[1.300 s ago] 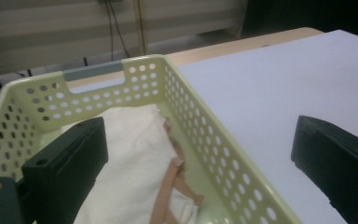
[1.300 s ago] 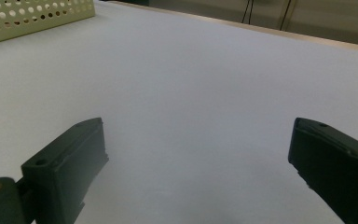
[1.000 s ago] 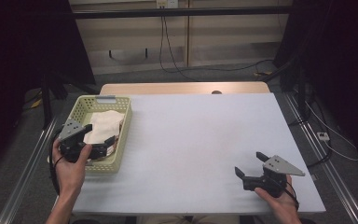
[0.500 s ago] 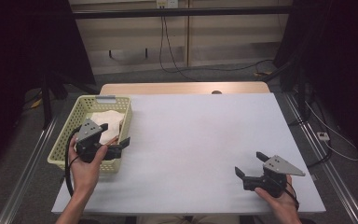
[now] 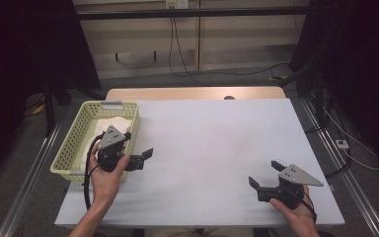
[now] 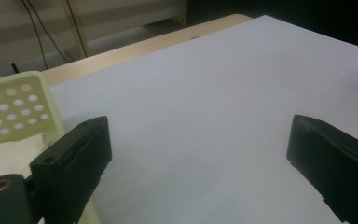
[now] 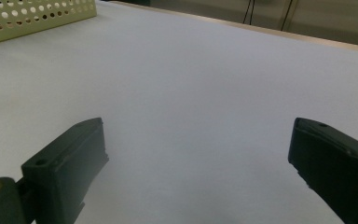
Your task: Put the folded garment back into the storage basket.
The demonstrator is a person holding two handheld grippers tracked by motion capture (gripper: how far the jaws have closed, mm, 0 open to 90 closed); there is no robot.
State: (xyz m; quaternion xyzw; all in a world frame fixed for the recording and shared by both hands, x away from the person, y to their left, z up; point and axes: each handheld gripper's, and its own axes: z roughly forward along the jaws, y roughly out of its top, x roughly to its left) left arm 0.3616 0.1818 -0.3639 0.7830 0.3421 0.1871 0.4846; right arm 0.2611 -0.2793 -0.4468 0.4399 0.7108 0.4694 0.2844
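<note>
Left tongs gape empty beside the basket; right tongs rest wide apart, empty, on the table

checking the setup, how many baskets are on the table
1. The yellow-green basket sits at the table's left edge with white cloth inside, right beside the open left gripper. Nothing suggests another one is hidden.
</note>
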